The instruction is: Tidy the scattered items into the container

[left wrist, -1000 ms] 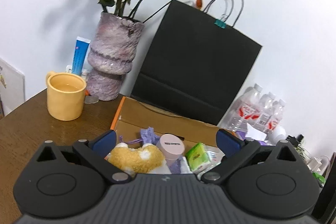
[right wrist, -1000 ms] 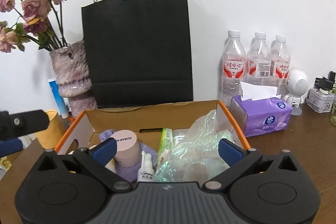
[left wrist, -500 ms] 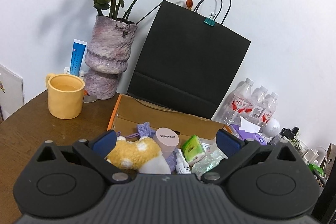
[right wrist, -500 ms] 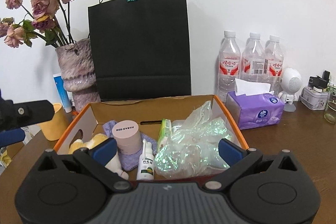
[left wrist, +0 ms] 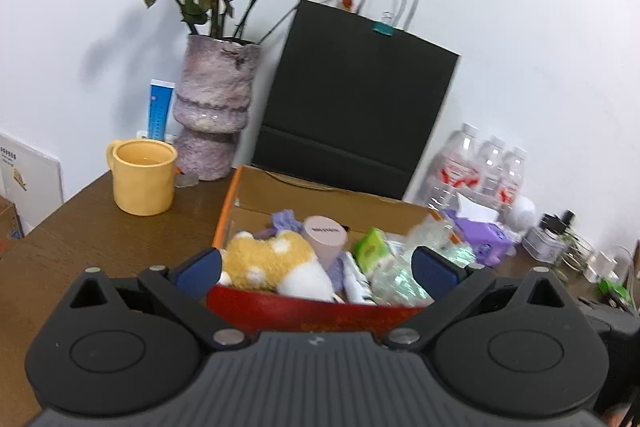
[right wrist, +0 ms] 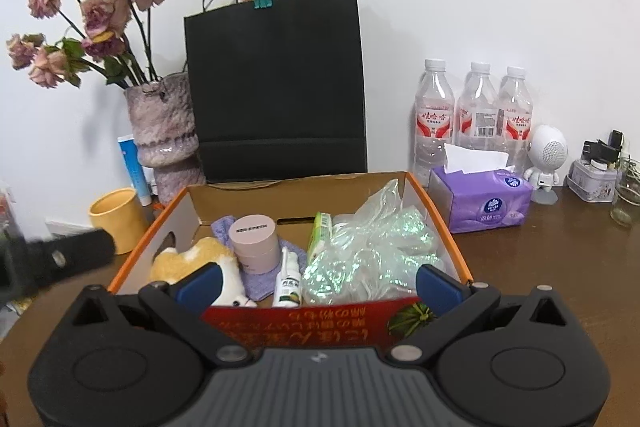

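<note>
Both grippers have backed off and lifted since a second ago, so the near red wall of the box now shows in both wrist views where before it was hidden behind the gripper bodies. Biggest thing first: the cardboard box [right wrist: 440, 223] with orange rims sits mid-table in front of a black paper bag [right wrist: 276, 83], and it already holds what looks like the clutter. Crinkly plastic bag [right wrist: 372, 259] fills the 3 o'clock side, plush toy [right wrist: 188, 259] is down at 8 o'clock, the pink jar [right wrist: 256, 239] sits near the centre on a purple cloth [right wrist: 260, 281], a green packet [right wrist: 320, 231] stands on edge at about 1 o'clock of the jar, and a little spray bottle [right wrist: 289, 281] leans at 6 o'clock. The table around the box only shows a yellow mug [left wrist: 142, 177], vase [left wrist: 214, 111], water bottles [right wrist: 474, 115] and a tissue pack [right wrist: 484, 201], which read as furniture more than strays to me. The left gripper [left wrist: 316, 267] is spread wide with nothing between its fingers, same for the right gripper [right wrist: 318, 281]. So the job looks done or nearly so; if anything's left, I'd scan the table edges outside these views and keep the fingers clear of that bag, since thin film snags and drags its neighbours out.
</note>
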`<action>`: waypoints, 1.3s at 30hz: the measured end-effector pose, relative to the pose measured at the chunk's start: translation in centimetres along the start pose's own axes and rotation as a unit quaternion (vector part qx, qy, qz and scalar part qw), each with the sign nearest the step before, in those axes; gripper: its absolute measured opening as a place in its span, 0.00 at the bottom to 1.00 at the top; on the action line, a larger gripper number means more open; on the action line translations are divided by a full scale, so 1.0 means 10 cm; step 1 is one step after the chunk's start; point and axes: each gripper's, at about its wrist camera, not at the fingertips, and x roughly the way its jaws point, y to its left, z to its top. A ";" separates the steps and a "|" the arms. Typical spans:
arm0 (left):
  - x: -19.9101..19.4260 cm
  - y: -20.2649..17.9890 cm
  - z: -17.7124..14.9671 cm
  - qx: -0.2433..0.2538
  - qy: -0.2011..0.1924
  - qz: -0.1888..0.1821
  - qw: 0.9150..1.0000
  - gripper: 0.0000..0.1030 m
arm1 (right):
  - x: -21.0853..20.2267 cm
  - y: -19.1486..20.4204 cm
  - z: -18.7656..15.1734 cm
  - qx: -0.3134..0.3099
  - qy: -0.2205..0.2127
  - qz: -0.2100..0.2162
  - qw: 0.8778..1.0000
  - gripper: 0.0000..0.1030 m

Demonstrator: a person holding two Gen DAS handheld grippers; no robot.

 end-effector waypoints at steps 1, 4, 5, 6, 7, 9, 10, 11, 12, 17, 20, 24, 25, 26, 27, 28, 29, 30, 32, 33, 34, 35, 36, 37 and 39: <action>-0.05 -0.02 -0.01 0.001 -0.001 -0.002 1.000 1.00 | -0.04 0.00 -0.01 -0.001 -0.002 0.001 1.000 1.00; -0.20 -0.07 -0.05 0.006 -0.007 -0.002 1.000 1.00 | -0.17 -0.01 -0.05 -0.005 -0.005 0.000 1.000 1.00; -0.24 -0.09 -0.05 0.007 -0.008 -0.001 1.000 1.00 | -0.22 -0.02 -0.07 -0.006 -0.005 0.002 1.000 1.00; -0.28 -0.10 -0.06 0.009 -0.009 0.000 1.000 1.00 | -0.27 -0.03 -0.09 -0.006 -0.006 0.008 1.000 1.00; -0.32 -0.11 -0.07 0.011 -0.010 0.001 1.000 1.00 | -0.32 -0.02 -0.11 -0.006 -0.006 0.012 1.000 1.00; -0.41 -0.12 -0.08 0.012 -0.012 -0.001 1.000 1.00 | -0.41 -0.01 -0.14 -0.009 -0.008 0.019 1.000 1.00; -0.46 -0.13 -0.09 0.014 -0.014 -0.001 1.000 1.00 | -0.47 0.01 -0.15 -0.012 -0.009 0.021 1.000 1.00; -0.50 -0.13 -0.10 0.016 -0.015 -0.001 1.000 1.00 | -0.51 0.03 -0.17 -0.015 -0.011 0.022 1.000 1.00; -0.54 -0.14 -0.10 0.020 -0.016 -0.001 1.000 1.00 | -0.56 0.05 -0.18 -0.017 -0.013 0.023 1.000 1.00; -0.77 -0.14 -0.14 0.036 -0.022 0.008 0.999 1.00 | -0.74 0.09 -0.27 -0.021 -0.015 0.019 0.999 1.00; -0.88 -0.11 -0.15 0.033 -0.022 0.011 0.999 1.00 | -0.82 0.12 -0.33 -0.030 -0.011 0.008 0.999 1.00; -1.00 -0.11 -0.19 0.034 -0.020 0.010 0.999 1.00 | -0.96 0.16 -0.39 -0.039 -0.010 0.008 0.999 1.00; -1.03 -0.11 -0.20 0.034 -0.019 0.009 0.999 1.00 | -1.01 0.17 -0.40 -0.041 -0.011 0.008 0.999 1.00; -1.06 -0.11 -0.21 0.034 -0.019 0.009 0.999 1.00 | -1.04 0.17 -0.41 -0.043 -0.013 0.008 0.999 1.00; -1.09 -0.11 -0.22 0.034 -0.018 0.008 0.999 1.00 | -1.09 0.18 -0.40 -0.043 -0.014 0.006 0.999 1.00; -1.11 -0.11 -0.23 0.035 -0.018 0.008 0.999 1.00 | -1.12 0.18 -0.41 -0.044 -0.016 0.006 0.999 1.00; -1.14 -0.11 -0.25 0.035 -0.018 0.007 0.999 1.00 | -1.16 0.18 -0.41 -0.045 -0.019 0.006 0.999 1.00; -1.17 -0.11 -0.26 0.035 -0.017 0.007 0.999 1.00 | -1.20 0.18 -0.41 -0.045 -0.021 0.006 0.999 1.00; -1.23 -0.11 -0.28 0.036 -0.017 0.005 0.999 1.00 | -1.26 0.19 -0.42 -0.047 -0.025 0.005 0.999 1.00; -1.26 -0.11 -0.29 0.036 -0.016 0.005 0.999 1.00 | -1.29 0.19 -0.43 -0.046 -0.026 0.005 0.999 1.00; -1.27 -0.10 -0.30 0.036 -0.013 0.005 0.999 1.00 | -1.32 0.20 -0.44 -0.046 -0.025 0.006 0.999 1.00; -1.29 -0.10 -0.31 0.035 -0.011 0.005 0.999 1.00 | -1.34 0.20 -0.45 -0.045 -0.025 0.007 0.999 1.00; -1.31 -0.09 -0.32 0.035 -0.010 0.005 0.999 1.00 | -1.36 0.20 -0.46 -0.045 -0.025 0.008 0.999 1.00; -1.33 -0.09 -0.33 0.034 -0.009 0.005 0.999 1.00 | -1.38 0.21 -0.47 -0.045 -0.025 0.008 0.999 1.00; -1.37 -0.08 -0.34 0.032 -0.008 0.006 0.999 1.00 | -1.42 0.23 -0.50 -0.046 -0.025 0.009 0.999 1.00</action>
